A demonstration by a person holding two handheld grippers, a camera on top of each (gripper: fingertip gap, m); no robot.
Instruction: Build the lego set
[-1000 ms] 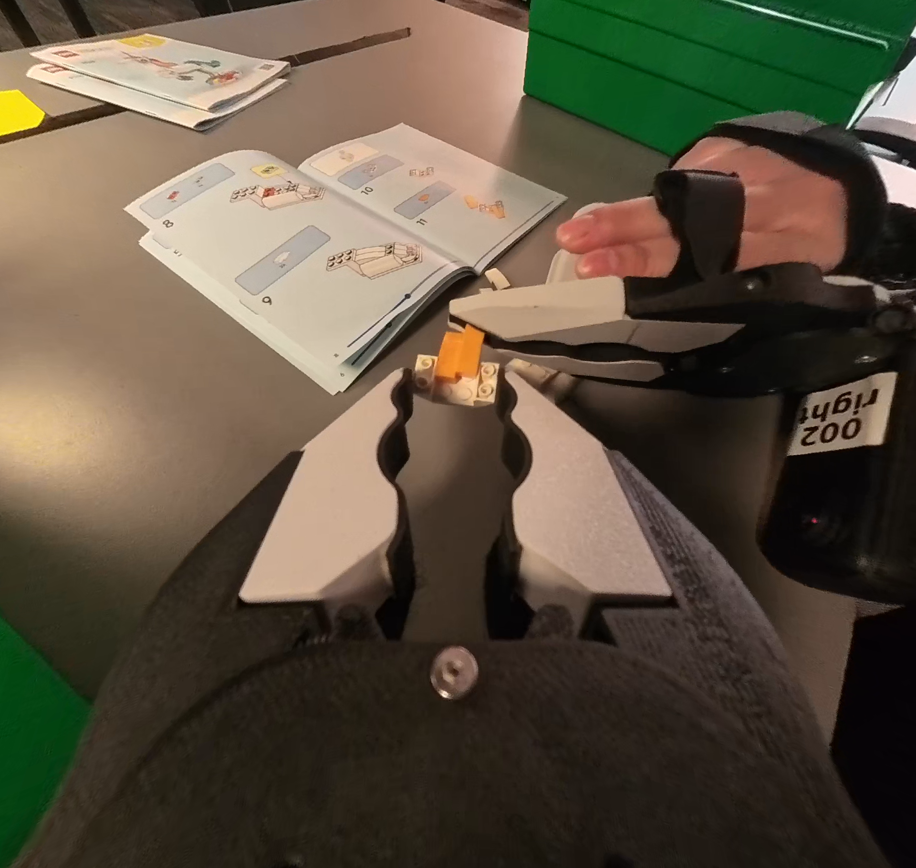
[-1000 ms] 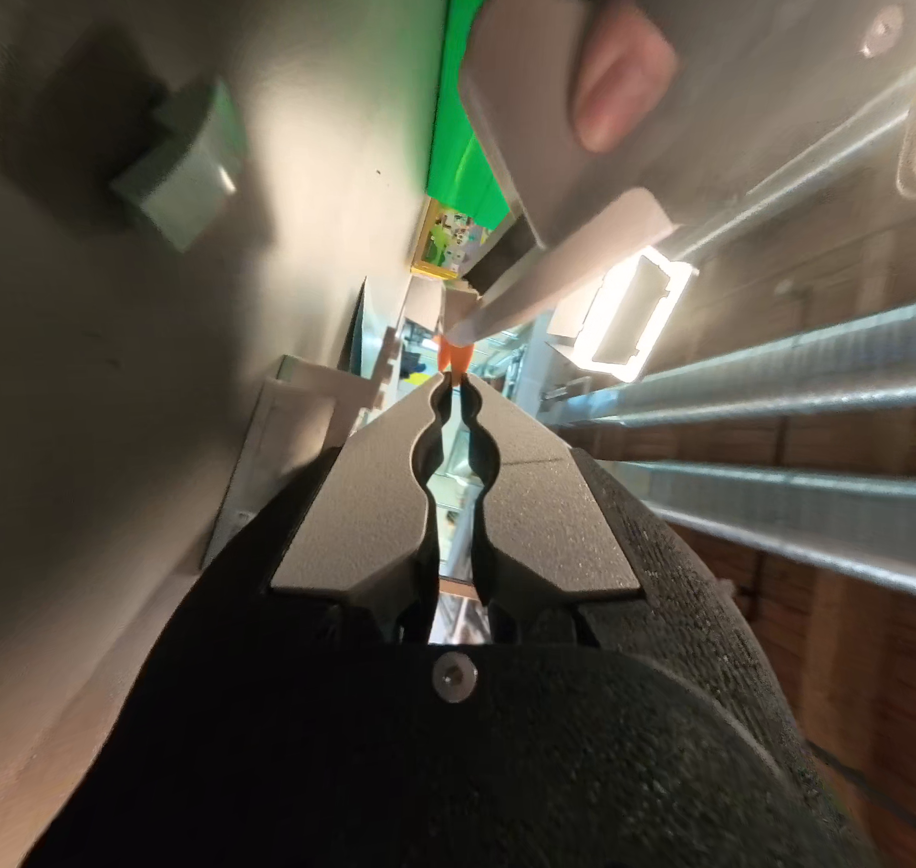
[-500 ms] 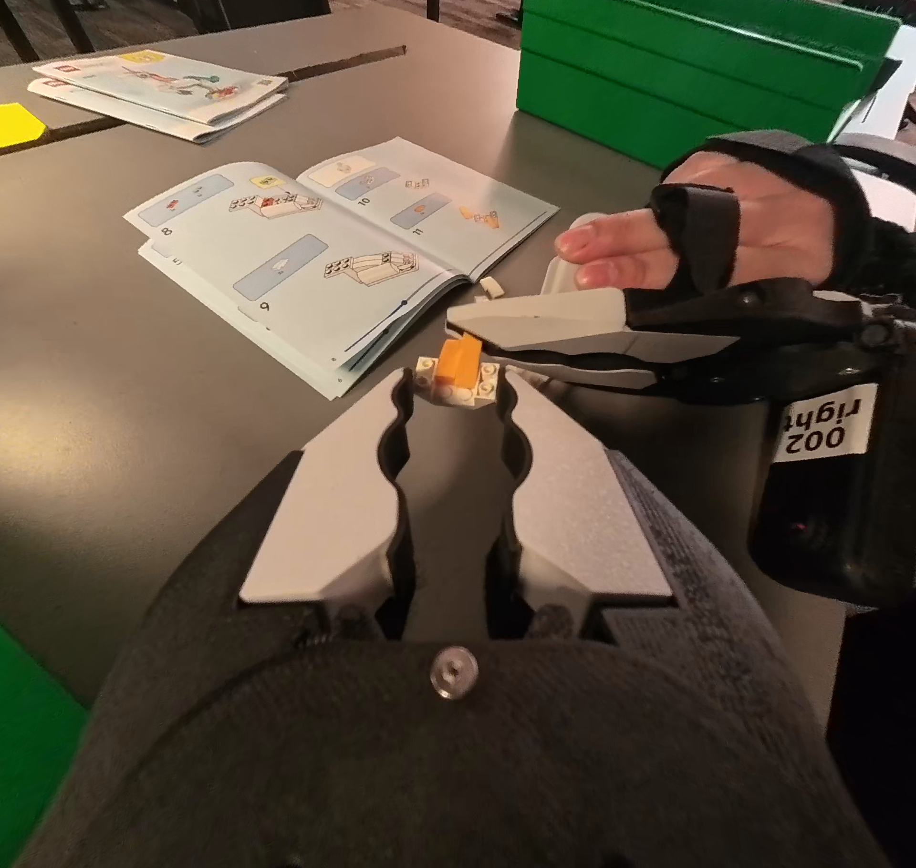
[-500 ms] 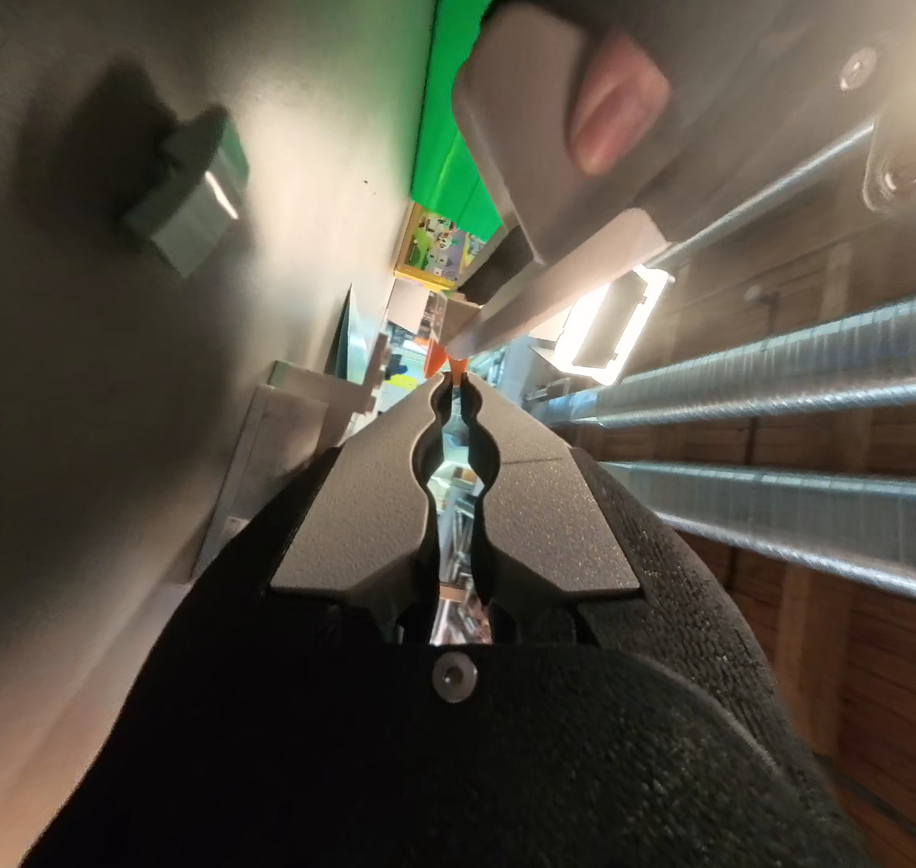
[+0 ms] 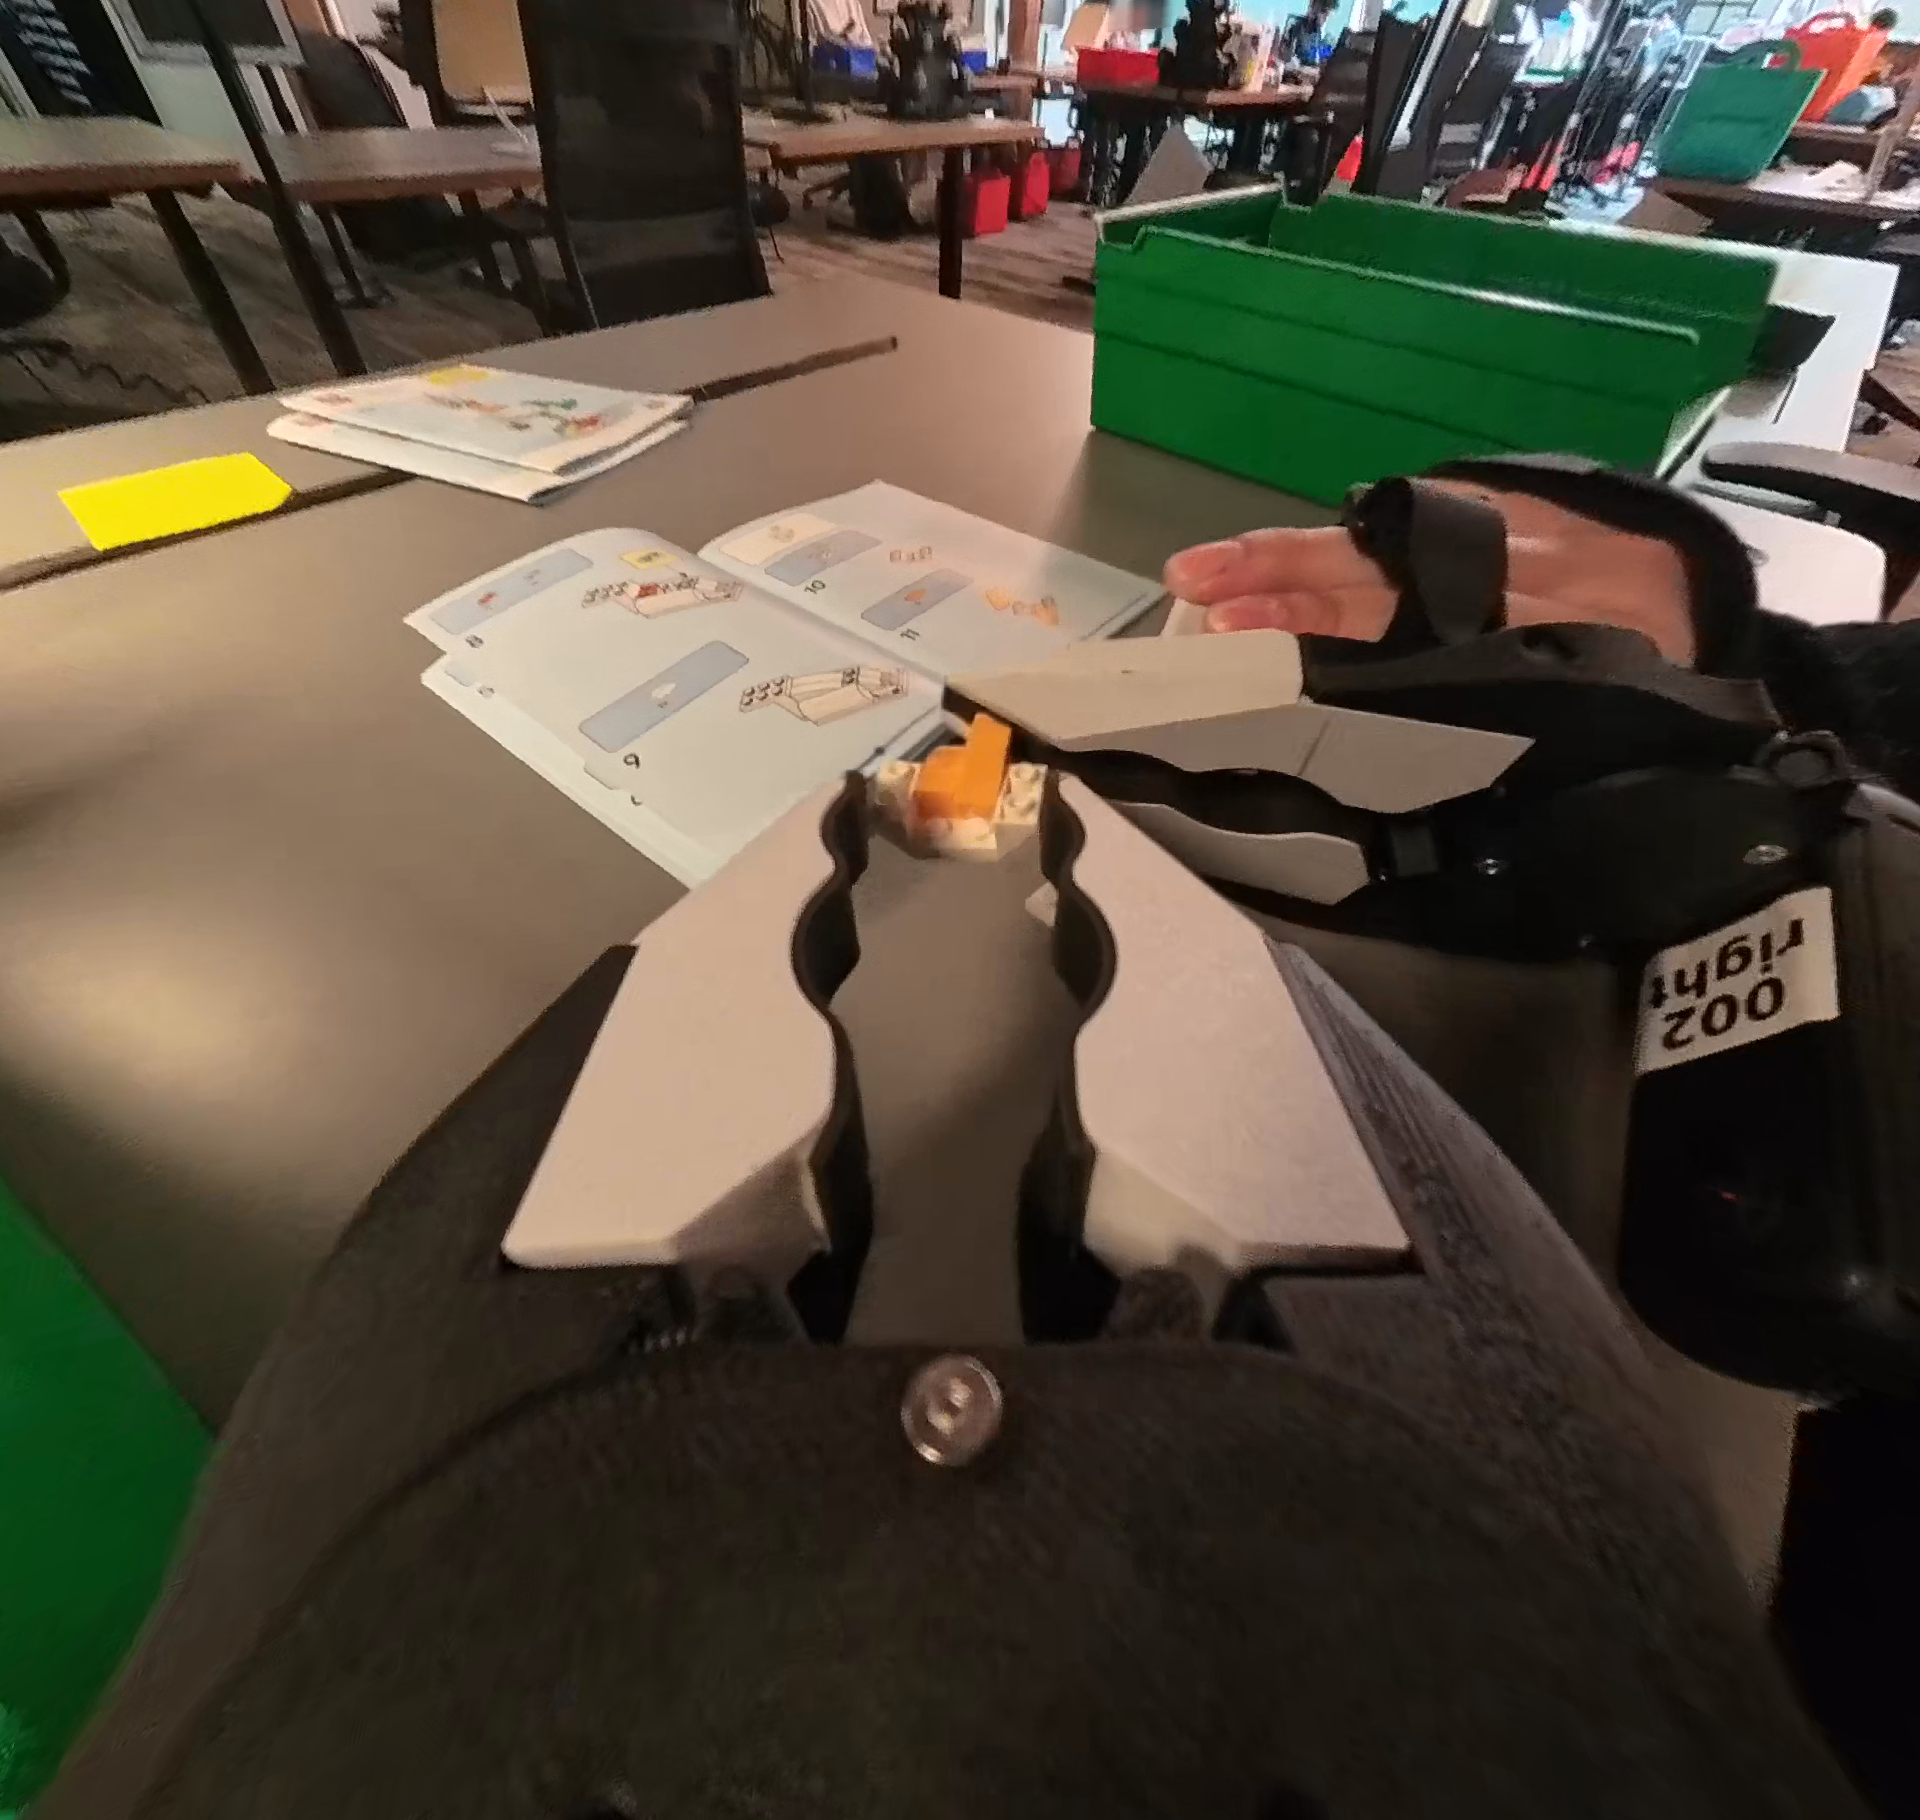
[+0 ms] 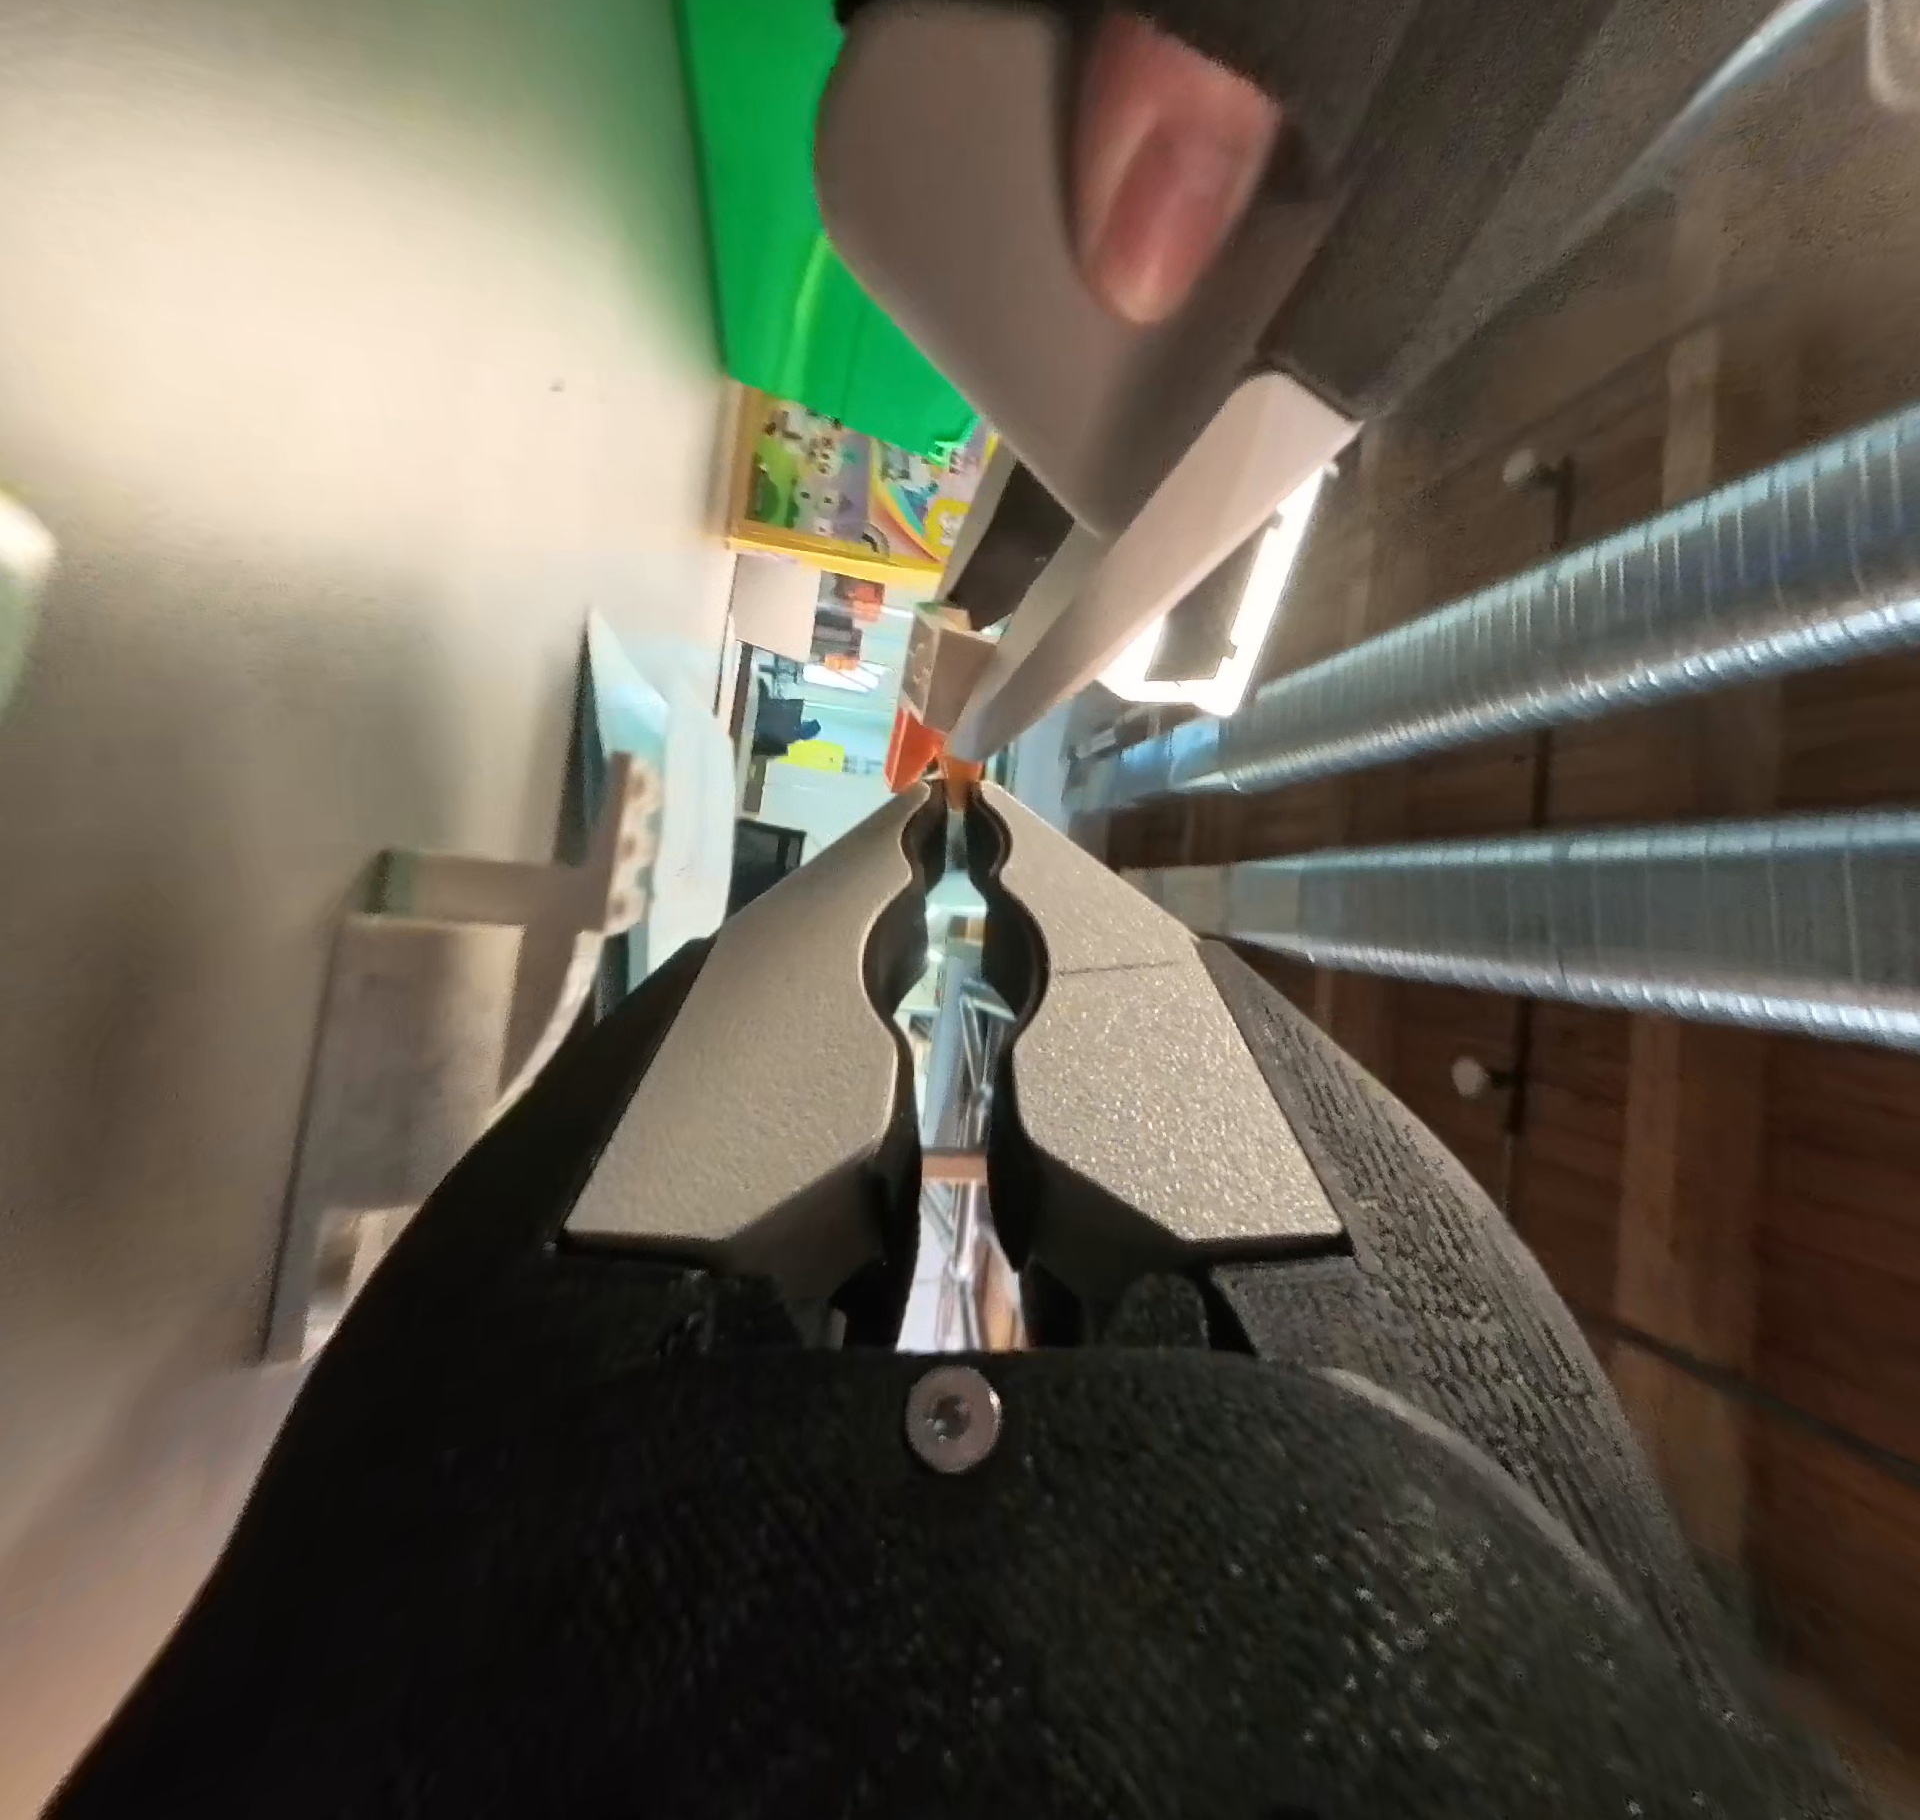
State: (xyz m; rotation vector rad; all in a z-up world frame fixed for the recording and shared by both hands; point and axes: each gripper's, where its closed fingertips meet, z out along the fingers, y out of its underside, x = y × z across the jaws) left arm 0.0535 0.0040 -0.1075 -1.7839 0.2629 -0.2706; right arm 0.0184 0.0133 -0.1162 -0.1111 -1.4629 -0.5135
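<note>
In the left wrist view my left gripper (image 5: 951, 820) is shut on a small white lego assembly (image 5: 971, 825) and holds it above the dark table (image 5: 260, 835). An orange piece (image 5: 961, 768) sits on top of the assembly. My right gripper (image 5: 961, 716) comes in from the right, held by a gloved hand (image 5: 1455, 575), and its tips are closed on the orange piece. In the right wrist view my right gripper (image 6: 945, 794) is shut on the orange piece (image 6: 912, 757), with a finger of the left gripper (image 6: 1049, 669) just beyond it.
An open instruction booklet (image 5: 748, 648) lies just beyond the grippers. A green bin (image 5: 1403, 357) stands at the back right. Closed booklets (image 5: 478, 430) and a yellow note (image 5: 177, 497) lie at the back left. A colourful box (image 6: 831, 492) shows in the right wrist view.
Both grippers have risen and tilted up together, so more of the room shows. The orange piece stays on the white assembly, and both grips are unchanged.
</note>
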